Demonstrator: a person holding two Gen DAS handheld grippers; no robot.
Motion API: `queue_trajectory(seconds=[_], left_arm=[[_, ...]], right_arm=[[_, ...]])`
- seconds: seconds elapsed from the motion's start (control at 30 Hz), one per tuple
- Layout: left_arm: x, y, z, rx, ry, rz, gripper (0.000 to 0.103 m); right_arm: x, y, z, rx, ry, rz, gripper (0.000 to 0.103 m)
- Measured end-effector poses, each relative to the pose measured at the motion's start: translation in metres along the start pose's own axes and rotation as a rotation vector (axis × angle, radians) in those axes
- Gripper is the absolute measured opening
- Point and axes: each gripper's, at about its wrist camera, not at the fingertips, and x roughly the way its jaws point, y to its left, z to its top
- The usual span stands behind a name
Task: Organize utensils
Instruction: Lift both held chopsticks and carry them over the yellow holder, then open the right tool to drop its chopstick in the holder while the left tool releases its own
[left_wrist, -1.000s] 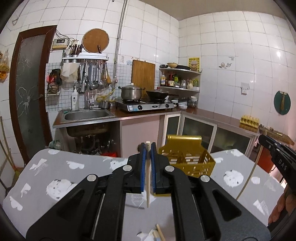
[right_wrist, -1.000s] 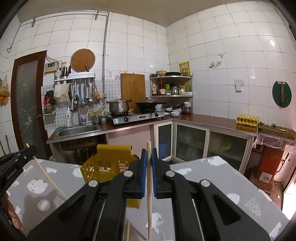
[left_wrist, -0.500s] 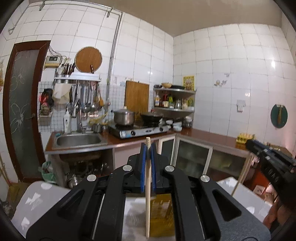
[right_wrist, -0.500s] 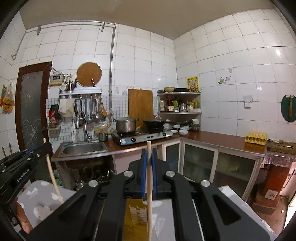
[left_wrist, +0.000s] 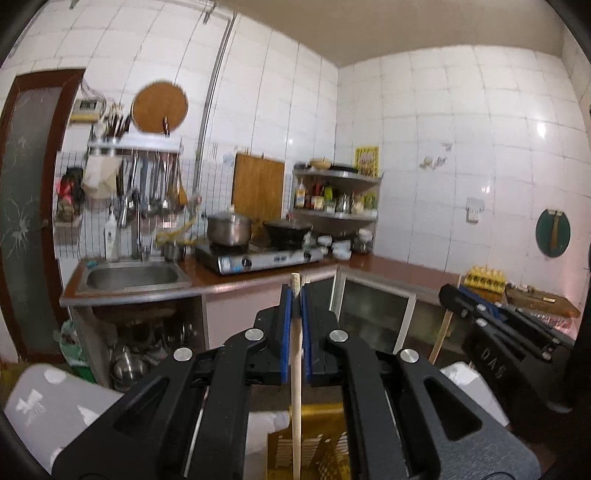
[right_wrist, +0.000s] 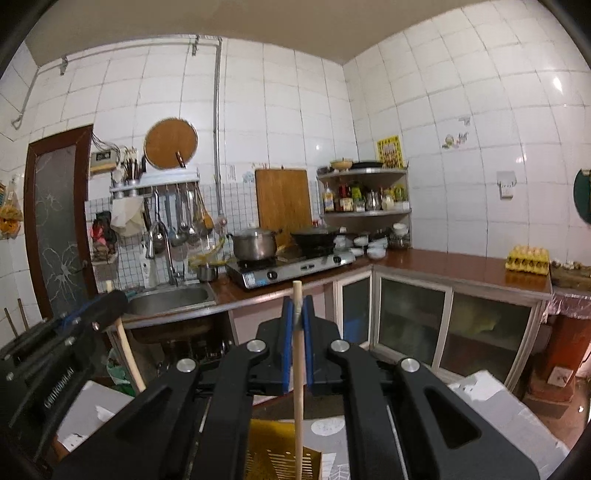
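Note:
My left gripper (left_wrist: 295, 295) is shut on a pale wooden chopstick (left_wrist: 296, 387) that hangs down over the yellow slotted utensil basket (left_wrist: 325, 443) at the bottom of the left wrist view. My right gripper (right_wrist: 296, 302) is shut on a second wooden chopstick (right_wrist: 298, 387), held upright above the same basket (right_wrist: 277, 458). Each gripper shows in the other's view: the right one (left_wrist: 491, 325) at the right, the left one (right_wrist: 62, 343) at the left. Both chopsticks' lower ends are out of view.
The basket stands on a grey table (left_wrist: 55, 402) with white leaf prints, also seen in the right wrist view (right_wrist: 498, 406). Behind are a sink (left_wrist: 133, 277), a gas stove (left_wrist: 255, 254) with a pot and wok, glass-door cabinets (right_wrist: 443, 321) and an egg tray (right_wrist: 528, 258).
Both grippers have risen and come in over the basket, each holding its chopstick. The basket has dropped from mid-frame to the bottom edge of both views.

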Motion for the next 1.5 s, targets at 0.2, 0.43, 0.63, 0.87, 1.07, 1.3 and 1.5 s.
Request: queue_trajectory(seconds=[0.2, 0.43, 0.63, 0.87, 1.07, 1.3, 1.5], left_arm=[[0.035, 0.015, -0.045, -0.009, 0.110, 0.030, 0.004], [0.026, 0.029, -0.056, -0.024, 0.158, 0.050, 0.010], [-0.028, 0.036, -0.039, -0.021, 0.109, 0.102, 0.081], [-0.091, 0.046, -0.033, -0.009, 0.137, 0.129, 0.098], [-0.125, 0.044, -0.064, 0.046, 0.212, 0.155, 0.098], [-0.129, 0.052, -0.126, 0.017, 0.377, 0.114, 0.098], [-0.122, 0.061, -0.176, -0.020, 0.505, 0.148, 0.098]], right_arm=[[0.028, -0.007, -0.037, -0.009, 0.075, 0.005, 0.006], [0.028, -0.016, -0.057, -0.030, 0.163, 0.007, 0.007], [-0.012, -0.034, -0.044, -0.031, 0.156, -0.056, 0.060], [-0.073, -0.055, -0.056, -0.027, 0.219, -0.102, 0.062], [-0.104, -0.060, -0.104, -0.022, 0.329, -0.123, 0.064], [-0.114, -0.062, -0.174, 0.013, 0.483, -0.149, 0.064], [-0.115, -0.060, -0.223, 0.023, 0.599, -0.193, 0.064]])
